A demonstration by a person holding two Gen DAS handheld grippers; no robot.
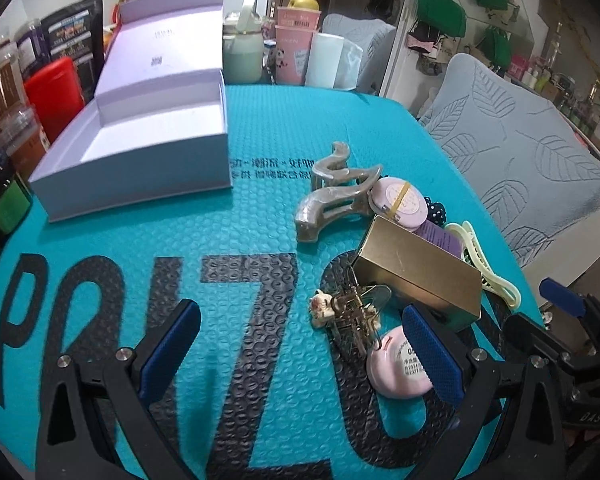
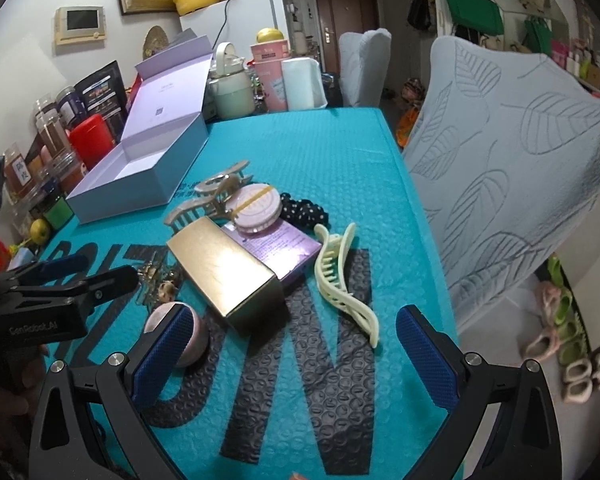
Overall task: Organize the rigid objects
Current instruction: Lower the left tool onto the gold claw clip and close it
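Observation:
An open lilac box sits at the far left of the teal mat. A pile lies to its right: a grey hair claw, a gold box, a purple box, a round pink case with a yellow band, a pale pink compact, a cream hair claw, a gold charm clip. My left gripper is open above the mat, left of the compact. My right gripper is open, near the gold box.
Jars, a red container, a green kettle, pink cups and a paper roll crowd the table's back and left edges. Chairs with grey leaf covers stand along the right side. A black dotted scrunchie lies behind the pile.

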